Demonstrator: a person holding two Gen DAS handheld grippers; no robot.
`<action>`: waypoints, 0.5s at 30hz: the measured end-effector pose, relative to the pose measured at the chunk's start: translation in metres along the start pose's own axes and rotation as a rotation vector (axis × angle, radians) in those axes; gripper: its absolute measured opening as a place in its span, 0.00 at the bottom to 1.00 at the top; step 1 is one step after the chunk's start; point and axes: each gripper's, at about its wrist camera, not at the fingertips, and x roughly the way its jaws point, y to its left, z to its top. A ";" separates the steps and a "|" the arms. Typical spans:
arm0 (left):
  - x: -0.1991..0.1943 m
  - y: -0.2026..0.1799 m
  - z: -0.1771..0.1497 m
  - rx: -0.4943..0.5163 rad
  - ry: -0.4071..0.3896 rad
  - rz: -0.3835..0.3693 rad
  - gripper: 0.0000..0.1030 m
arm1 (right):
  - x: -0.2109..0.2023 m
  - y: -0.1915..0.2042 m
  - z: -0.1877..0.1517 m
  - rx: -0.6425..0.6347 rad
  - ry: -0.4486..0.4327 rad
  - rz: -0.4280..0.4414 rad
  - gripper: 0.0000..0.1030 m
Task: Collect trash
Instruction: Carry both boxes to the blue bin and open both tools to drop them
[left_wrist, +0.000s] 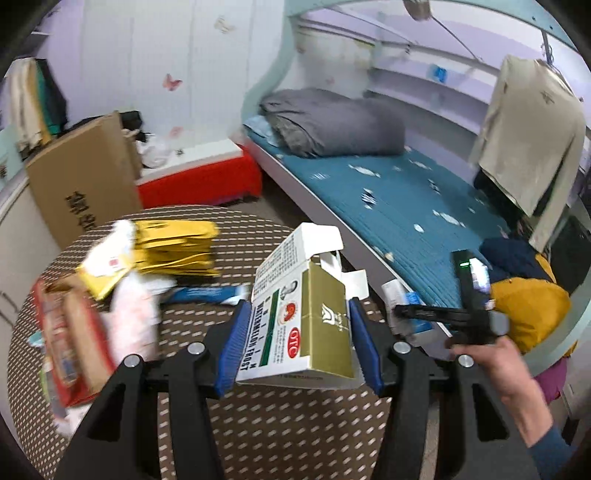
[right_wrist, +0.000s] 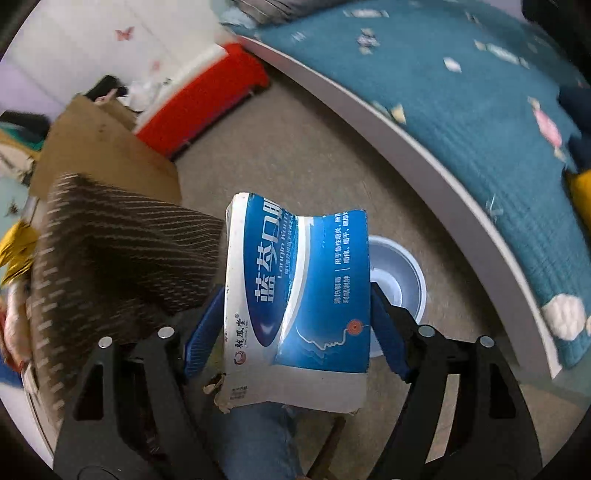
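L gripper (left_wrist: 299, 339): white-gold medicine box (left_wrist: 299, 325) clamped btwn blue pads, flap open at 12 o'clock, held above round patterned table (left_wrist: 258, 435). More trash, yellow packets (left_wrist: 173, 247) and red carton (left_wrist: 70, 343), seen on table at 9–10 o'clock.

R gripper (right_wrist: 295, 321): blue-white box (right_wrist: 295, 295) seen btwn pads, crumpled; firm grip vs. slack can't be told. White bin (right_wrist: 399, 280) seen on floor at 3 o'clock of box, partly hidden behind it. Bed (right_wrist: 461, 110) at 1–2 o'clock.

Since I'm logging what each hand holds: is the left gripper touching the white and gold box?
Touching. In the left wrist view, both blue pads of the left gripper press the sides of the white and gold box, which hangs clear above the table.
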 end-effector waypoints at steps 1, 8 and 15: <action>0.008 -0.007 0.004 0.010 0.011 -0.016 0.52 | 0.012 -0.008 0.002 0.032 0.021 0.006 0.75; 0.051 -0.054 0.023 0.100 0.061 -0.091 0.52 | 0.022 -0.043 0.009 0.171 0.020 0.052 0.86; 0.104 -0.107 0.035 0.200 0.145 -0.177 0.52 | -0.048 -0.067 0.001 0.231 -0.148 0.067 0.87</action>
